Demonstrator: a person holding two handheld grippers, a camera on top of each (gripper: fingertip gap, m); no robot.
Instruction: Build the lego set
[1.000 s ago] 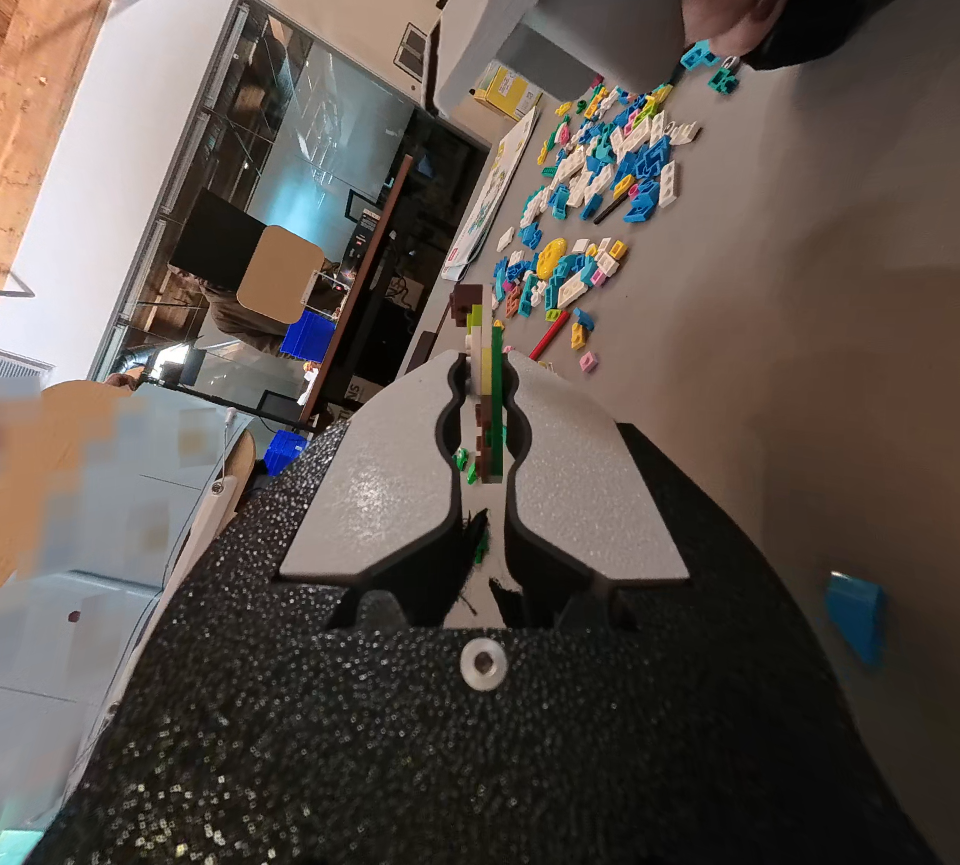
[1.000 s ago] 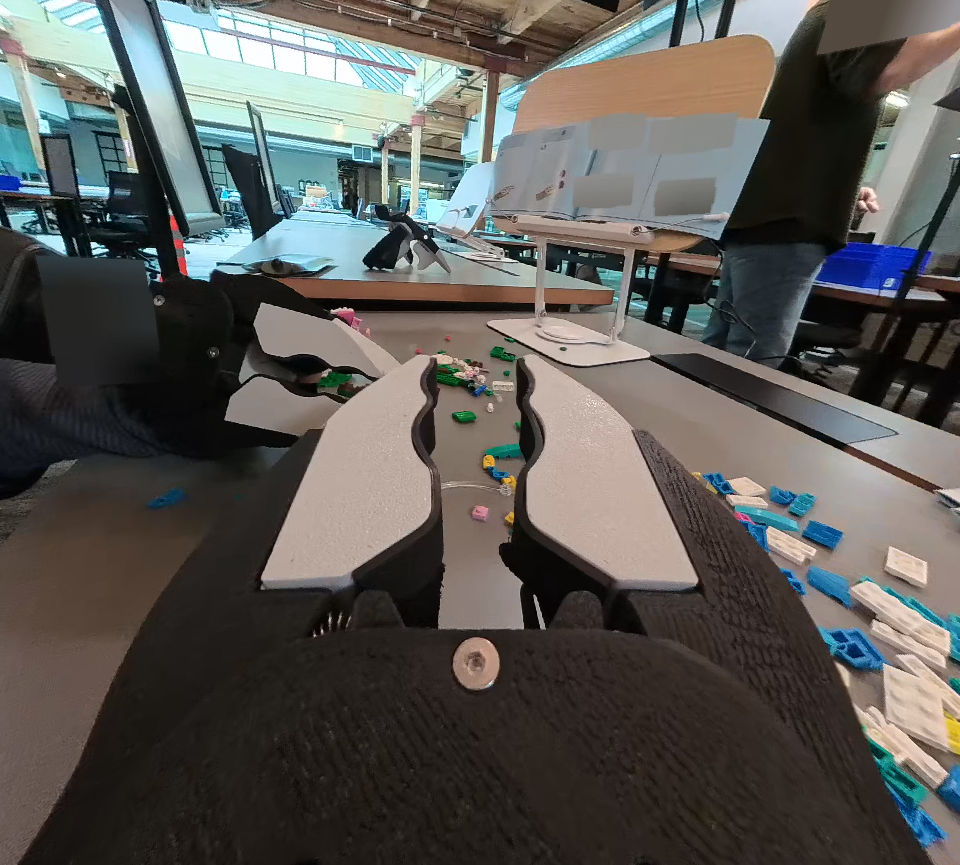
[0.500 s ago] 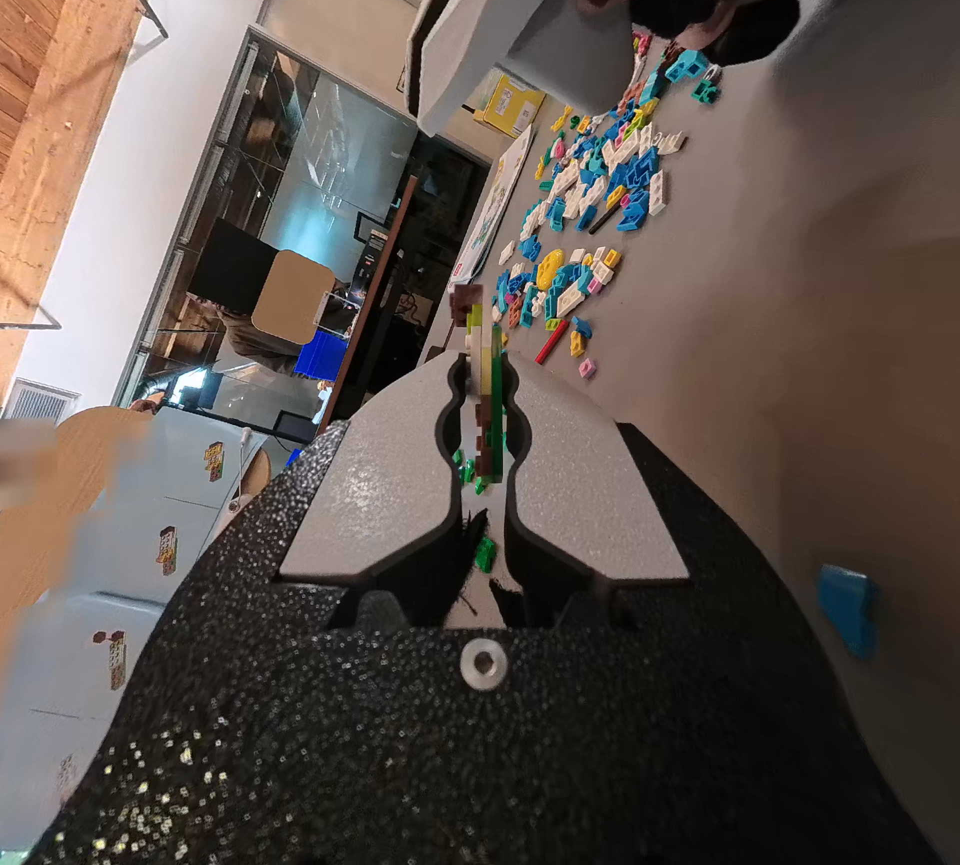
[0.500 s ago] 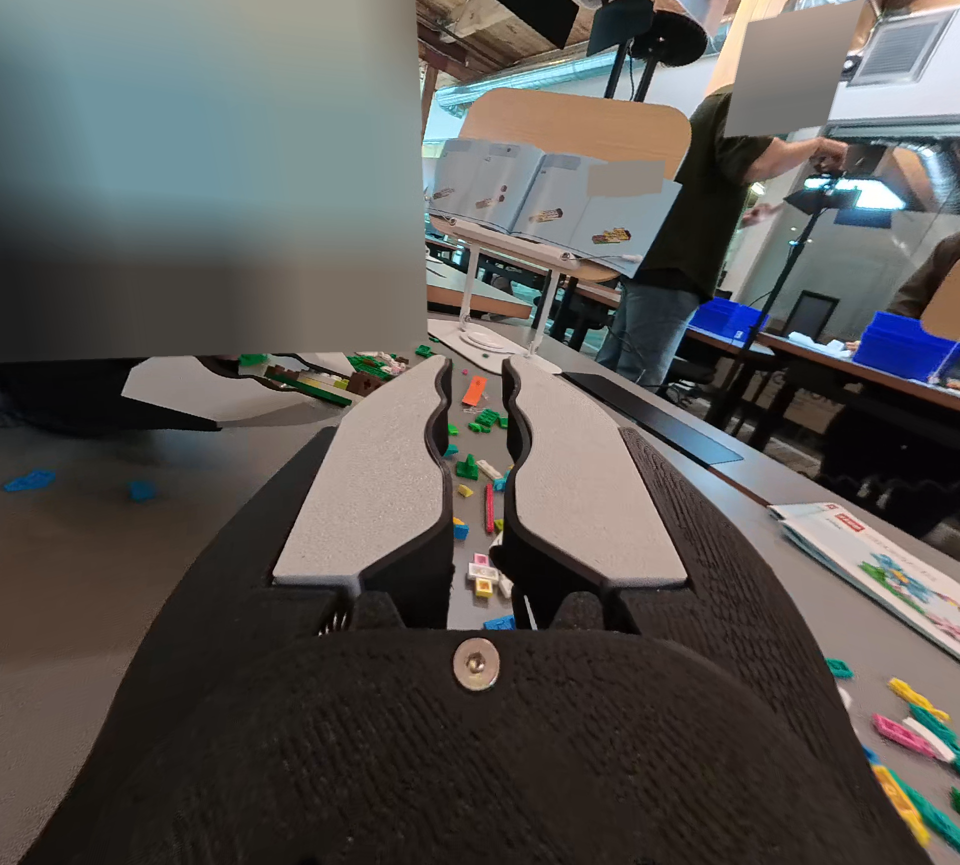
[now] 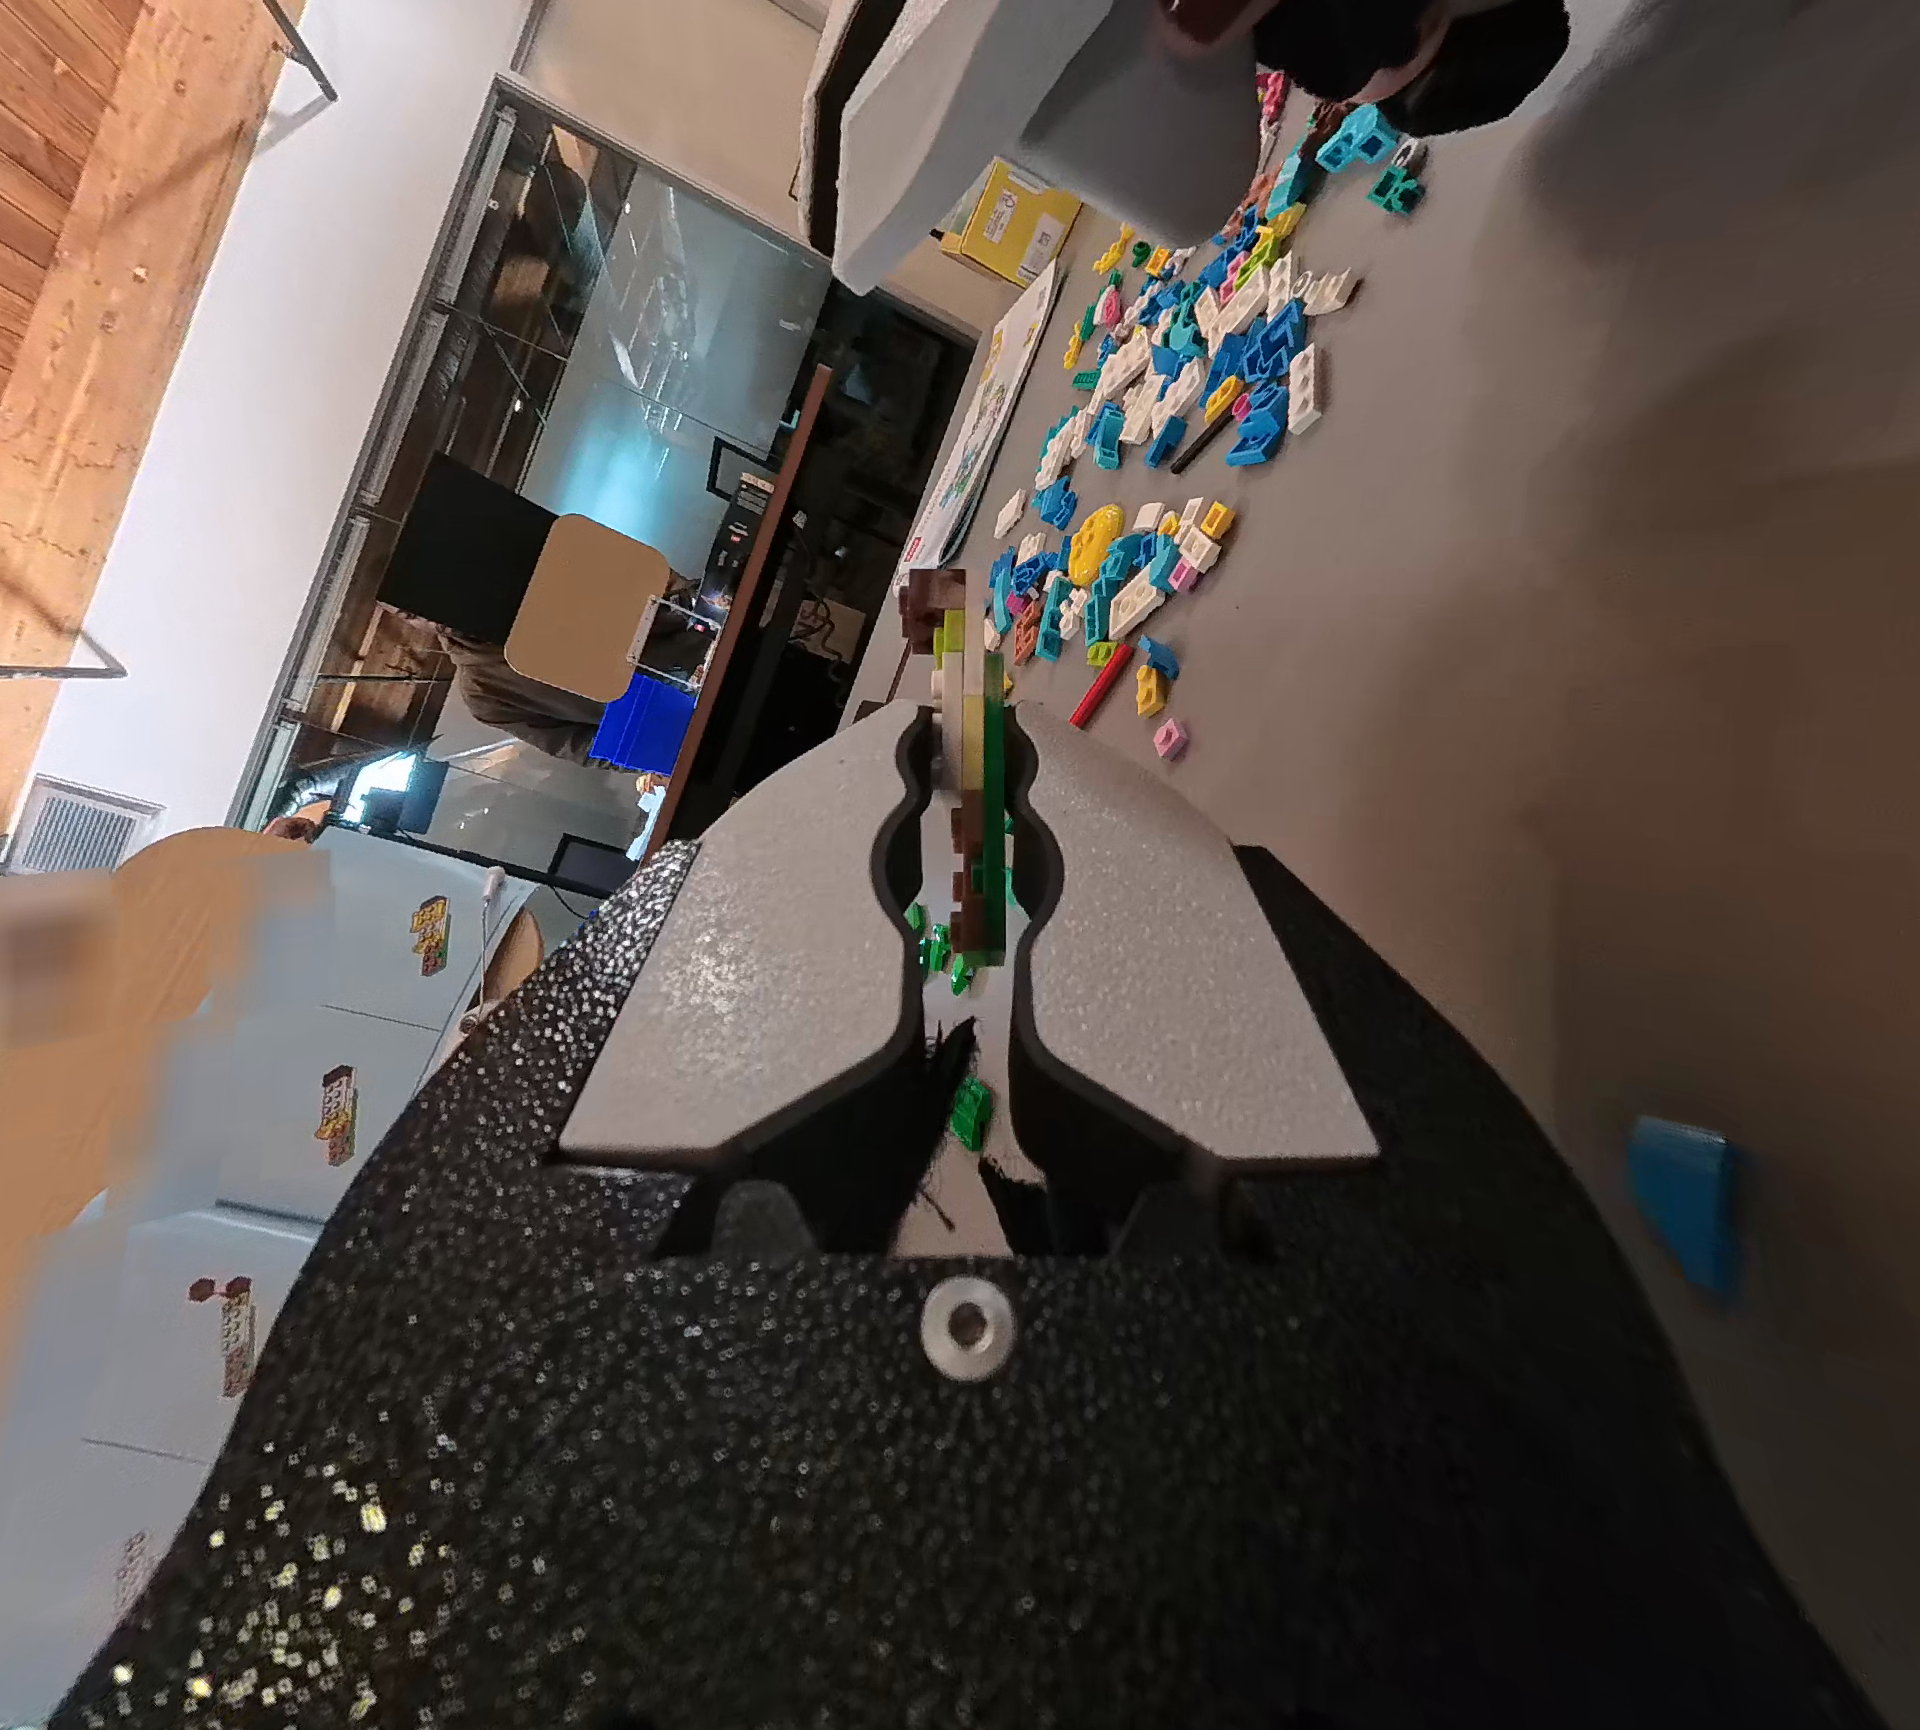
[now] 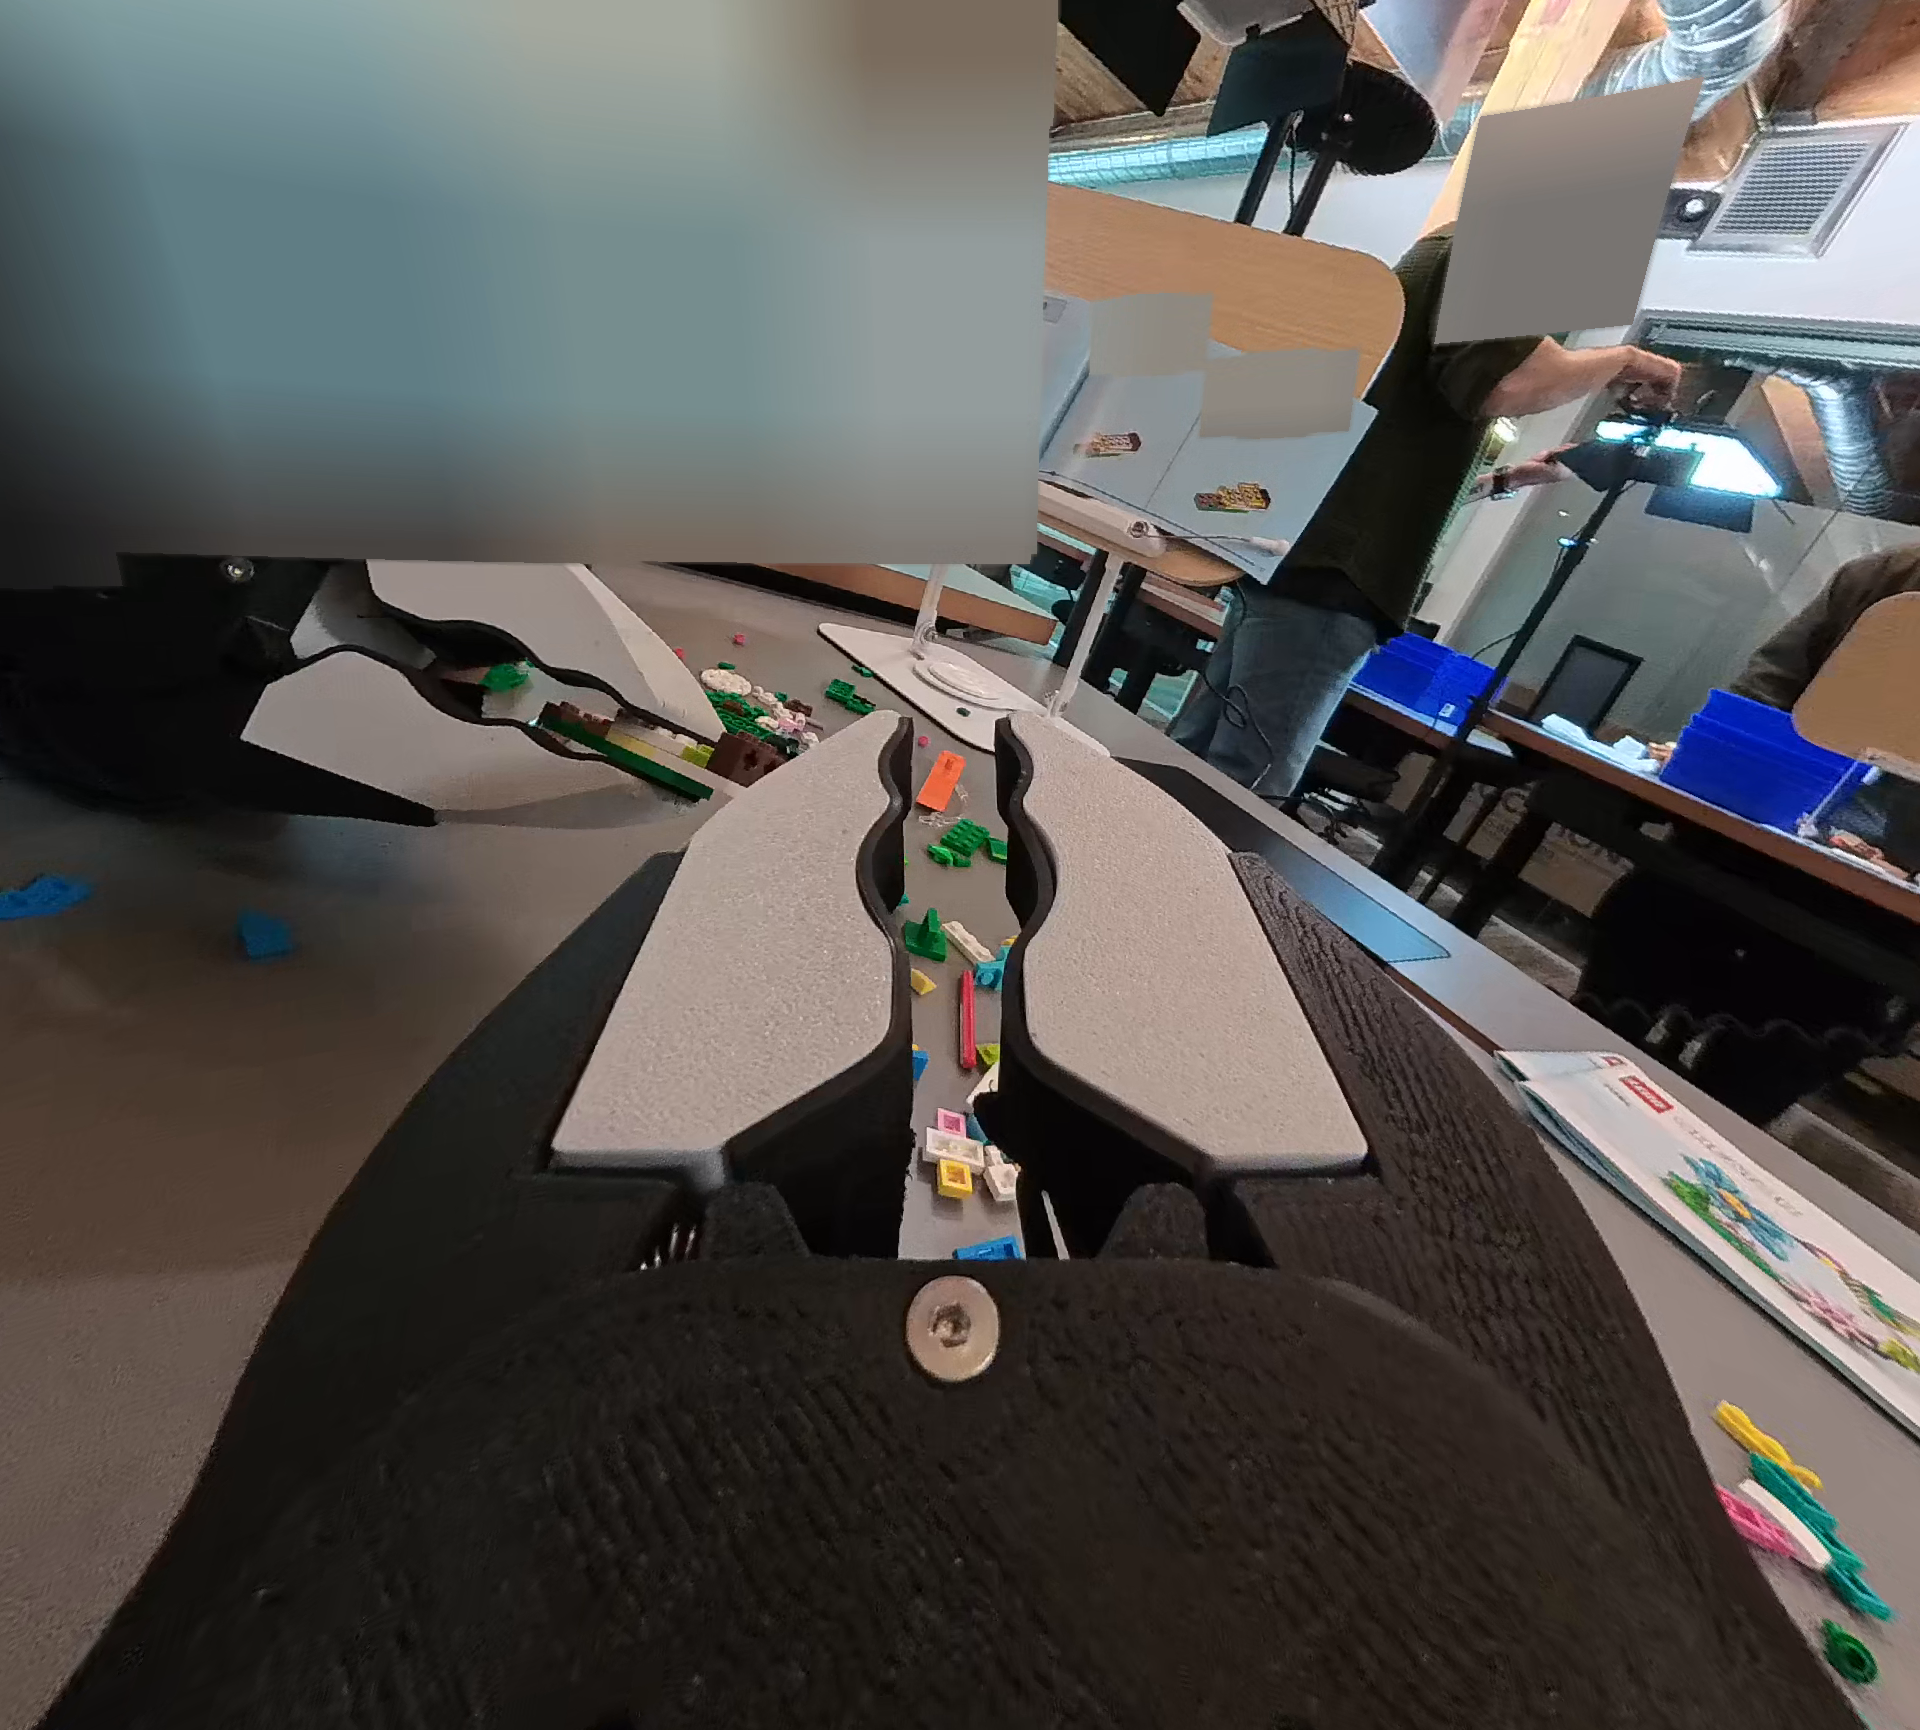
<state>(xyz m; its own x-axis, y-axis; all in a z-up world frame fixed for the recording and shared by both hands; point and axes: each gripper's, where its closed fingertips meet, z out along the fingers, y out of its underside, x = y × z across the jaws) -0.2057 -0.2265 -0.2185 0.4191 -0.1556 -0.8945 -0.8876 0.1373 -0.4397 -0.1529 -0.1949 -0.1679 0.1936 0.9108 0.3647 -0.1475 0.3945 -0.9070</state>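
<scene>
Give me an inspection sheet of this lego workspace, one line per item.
Surface: grey table, bare in places, bricks scattered elsewhere.
Job's things: partial build of green, brown and pale plates, held clear of the table; loose bricks in blue, white, yellow and pink; instruction booklet at the table's edge.
Clutter: yellow box; white book stand; orange piece.
Grippers: left gripper shut on the build; right gripper empty, jaws slightly apart.
Cables: nothing seen on the table.
Surroundings: open office, other desks, blue bins, a person standing.
</scene>
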